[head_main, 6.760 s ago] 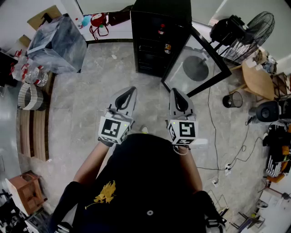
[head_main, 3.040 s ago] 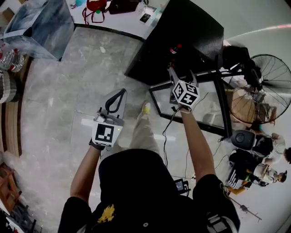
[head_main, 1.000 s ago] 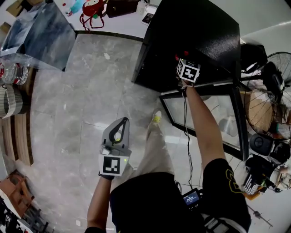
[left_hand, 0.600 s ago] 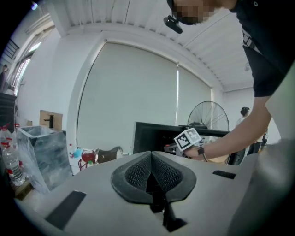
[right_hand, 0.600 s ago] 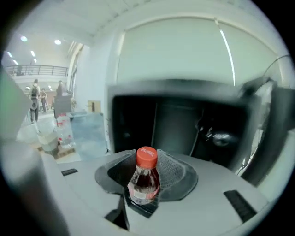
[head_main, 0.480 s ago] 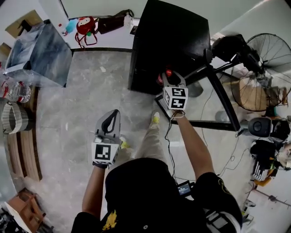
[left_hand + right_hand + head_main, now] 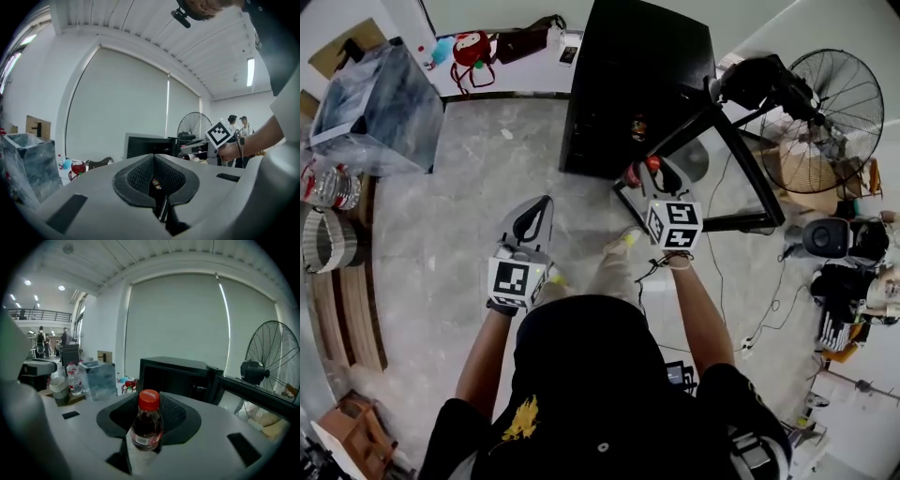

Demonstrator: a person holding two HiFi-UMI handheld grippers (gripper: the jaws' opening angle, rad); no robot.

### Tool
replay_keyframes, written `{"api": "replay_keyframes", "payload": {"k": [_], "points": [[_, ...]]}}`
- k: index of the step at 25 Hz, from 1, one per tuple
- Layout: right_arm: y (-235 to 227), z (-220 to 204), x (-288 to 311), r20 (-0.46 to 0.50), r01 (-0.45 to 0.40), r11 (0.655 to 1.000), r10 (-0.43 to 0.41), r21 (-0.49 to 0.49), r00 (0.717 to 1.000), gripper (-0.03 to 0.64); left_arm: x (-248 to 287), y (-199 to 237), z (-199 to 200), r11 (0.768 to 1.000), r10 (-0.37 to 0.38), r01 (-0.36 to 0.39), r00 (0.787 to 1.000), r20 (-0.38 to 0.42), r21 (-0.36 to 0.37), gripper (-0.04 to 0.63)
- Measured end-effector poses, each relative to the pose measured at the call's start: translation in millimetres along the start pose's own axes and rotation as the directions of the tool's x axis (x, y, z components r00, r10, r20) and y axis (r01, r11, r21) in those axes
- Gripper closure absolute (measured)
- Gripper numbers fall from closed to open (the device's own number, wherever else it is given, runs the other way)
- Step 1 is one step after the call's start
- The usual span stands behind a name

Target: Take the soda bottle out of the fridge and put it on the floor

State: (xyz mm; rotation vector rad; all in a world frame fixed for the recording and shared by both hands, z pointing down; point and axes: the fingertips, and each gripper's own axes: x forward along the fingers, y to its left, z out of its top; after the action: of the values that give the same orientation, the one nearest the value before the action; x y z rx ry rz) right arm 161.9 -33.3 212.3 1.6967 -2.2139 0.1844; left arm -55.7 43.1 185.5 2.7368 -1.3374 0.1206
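**Bottle upright in the right gripper, floor directly under it**

The right gripper (image 7: 660, 180) is closed on the soda bottle (image 7: 147, 423). In the right gripper view its two jaws press on the bottle's upper body from both sides, and the red cap stands free above them. The long axis of the bottle is vertical, cap up. The bottom of the bottle is hidden behind the gripper body.

In the head view the bottle is outside the fridge (image 7: 637, 75), just in front of its open front and beside the open door (image 7: 742, 173). It hangs in the air above the grey floor (image 7: 478, 197).

The left gripper (image 7: 531, 223) is closed with its tips together and holds nothing. It is well apart from the bottle, on the other side of the person's legs, so I judge that the right hand alone should do the next move. This move is mainly downward: the floor lies straight under the bottle, and the bottle should stay vertical so that its bottom meets the floor flat.
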Motion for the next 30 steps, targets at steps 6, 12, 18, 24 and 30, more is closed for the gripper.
{"api": "replay_keyframes", "payload": {"k": [6, 12, 18, 24, 30], "points": [[15, 4, -29, 0.004, -0.023, 0.999, 0.023, -0.023, 1.0, 0.485, -3, -7, 9, 1.0, 0.012, -0.012, 0.999, 0.036, 0.011, 0.577], [11, 6, -42, 0.026, -0.02, 1.0, 0.02, -0.007, 0.999, 0.485, -7, -20, 8, 1.0, 0.016, -0.017, 1.0, 0.02, 0.018, 0.577], [15, 25, -51, 0.058, -0.038, 0.999, 0.038, -0.007, 0.998, 0.485, -17, -18, 22, 1.0, 0.024, -0.025, 0.999, 0.046, 0.017, 0.577], [10, 35, -48, 0.016, -0.07, 0.996, 0.071, -0.057, 0.997, 0.486, -2, -19, 29, 0.999, 0.031, -0.032, 0.997, 0.073, 0.012, 0.577], [-12, 30, -35, -0.036, -0.126, 0.99, 0.124, -0.064, 0.992, 0.486, 20, -23, 36, 0.995, 0.096, -0.093, 0.993, 0.075, -0.036, 0.577]]}}
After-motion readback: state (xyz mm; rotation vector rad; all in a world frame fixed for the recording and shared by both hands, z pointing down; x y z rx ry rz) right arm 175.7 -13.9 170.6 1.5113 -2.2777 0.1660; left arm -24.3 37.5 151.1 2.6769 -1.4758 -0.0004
